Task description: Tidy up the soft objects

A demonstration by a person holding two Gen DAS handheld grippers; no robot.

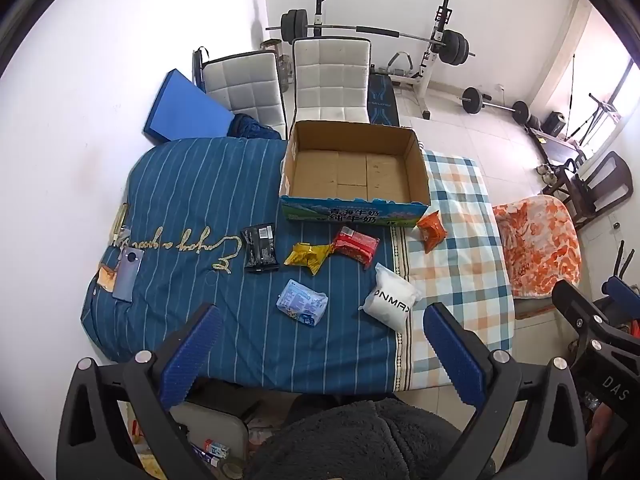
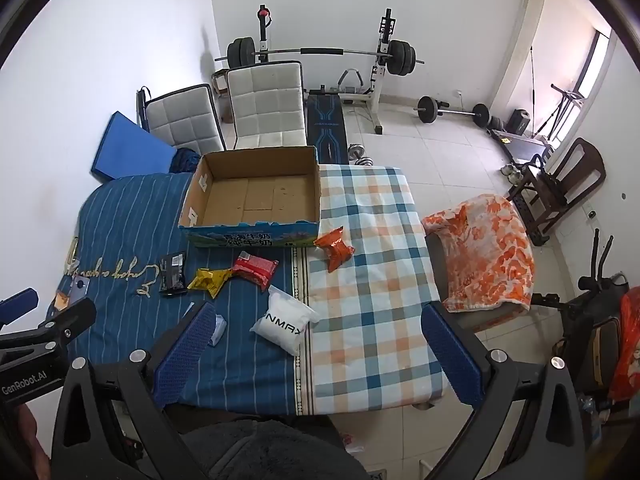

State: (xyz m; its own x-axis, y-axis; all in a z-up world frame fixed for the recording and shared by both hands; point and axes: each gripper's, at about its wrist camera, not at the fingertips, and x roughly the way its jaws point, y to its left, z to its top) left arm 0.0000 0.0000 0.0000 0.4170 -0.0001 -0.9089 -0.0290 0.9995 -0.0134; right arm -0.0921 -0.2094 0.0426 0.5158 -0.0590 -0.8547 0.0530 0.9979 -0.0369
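Nothing packed yet: every soft pack still lies outside the box

So far the cardboard box [image 1: 352,168] stands empty at the far side of the bed [image 1: 180,184], and by my reading the sorting has not begun. Left to right on the blue striped cover lie the black pack [image 1: 260,248], the yellow pack [image 1: 308,257], the pale blue pack [image 1: 302,306] nearer the camera, the red pack [image 1: 356,246] and the white pouch [image 1: 390,302]; the orange pack [image 1: 431,234] sits on the checked cloth just beside the box front. The left claw [image 1: 320,354] and the right claw [image 2: 316,354] both hang above the near edge with jaws spread wide, gripping nothing. All six packs remain to be moved
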